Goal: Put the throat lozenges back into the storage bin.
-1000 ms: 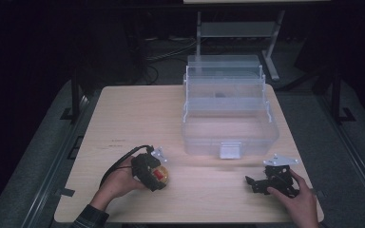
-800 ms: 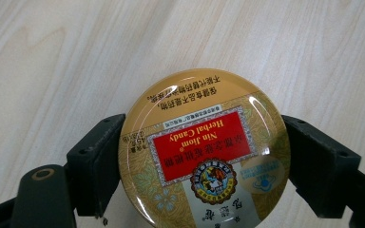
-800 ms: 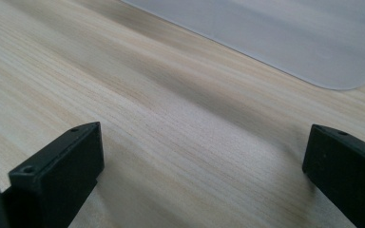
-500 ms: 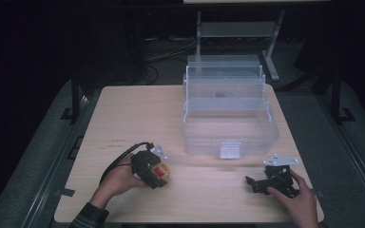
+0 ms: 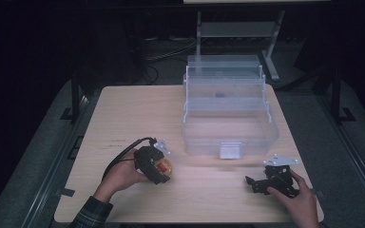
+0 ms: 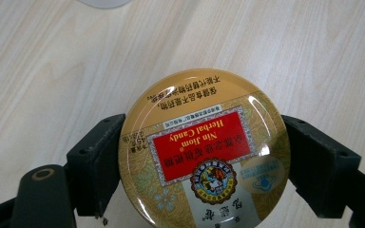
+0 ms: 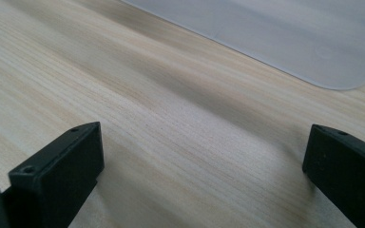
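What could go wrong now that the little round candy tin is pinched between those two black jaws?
The candy tin is round and glossy, and the left gripper holds it only at two opposite edges, so it might slip or swivel out. The clear plastic box stands close ahead; swinging the tin toward it could knock its front latch or wall. The right gripper rests open on the table, so it could not catch a drop.
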`<act>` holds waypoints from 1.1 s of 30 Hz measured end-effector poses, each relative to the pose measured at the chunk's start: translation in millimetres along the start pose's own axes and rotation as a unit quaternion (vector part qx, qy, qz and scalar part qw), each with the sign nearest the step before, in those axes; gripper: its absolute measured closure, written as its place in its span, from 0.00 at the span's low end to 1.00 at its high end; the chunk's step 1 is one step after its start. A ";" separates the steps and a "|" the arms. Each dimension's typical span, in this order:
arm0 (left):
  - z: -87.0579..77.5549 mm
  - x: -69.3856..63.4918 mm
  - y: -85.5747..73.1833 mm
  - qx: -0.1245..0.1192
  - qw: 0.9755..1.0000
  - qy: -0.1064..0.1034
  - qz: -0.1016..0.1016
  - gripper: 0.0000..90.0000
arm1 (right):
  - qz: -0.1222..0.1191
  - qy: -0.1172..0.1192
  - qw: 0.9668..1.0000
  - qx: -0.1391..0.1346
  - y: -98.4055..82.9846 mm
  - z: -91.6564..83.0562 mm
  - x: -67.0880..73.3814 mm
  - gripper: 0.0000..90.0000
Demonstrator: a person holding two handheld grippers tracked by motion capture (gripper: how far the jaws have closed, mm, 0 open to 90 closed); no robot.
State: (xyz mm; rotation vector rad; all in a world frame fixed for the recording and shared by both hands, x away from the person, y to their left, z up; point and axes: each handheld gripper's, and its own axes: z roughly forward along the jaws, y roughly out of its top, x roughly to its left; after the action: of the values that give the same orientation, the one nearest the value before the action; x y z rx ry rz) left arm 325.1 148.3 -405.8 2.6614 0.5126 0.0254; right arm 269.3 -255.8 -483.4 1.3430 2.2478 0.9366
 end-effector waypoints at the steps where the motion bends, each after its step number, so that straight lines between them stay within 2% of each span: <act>1: -0.6 0.5 1.2 -0.002 1.000 -0.001 0.001 0.22 | 0.000 0.000 1.000 0.000 0.0 0.0 0.0 0.00; 33: -20.4 2.4 42.3 -0.013 1.000 0.000 0.028 0.22 | 0.000 0.001 1.000 0.000 0.0 -0.1 0.1 0.00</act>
State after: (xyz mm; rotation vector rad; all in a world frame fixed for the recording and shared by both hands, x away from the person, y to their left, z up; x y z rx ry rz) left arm 340.2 122.0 -369.8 2.6507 0.4339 0.0490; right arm 269.2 -255.8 -483.4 1.3436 2.2487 0.9385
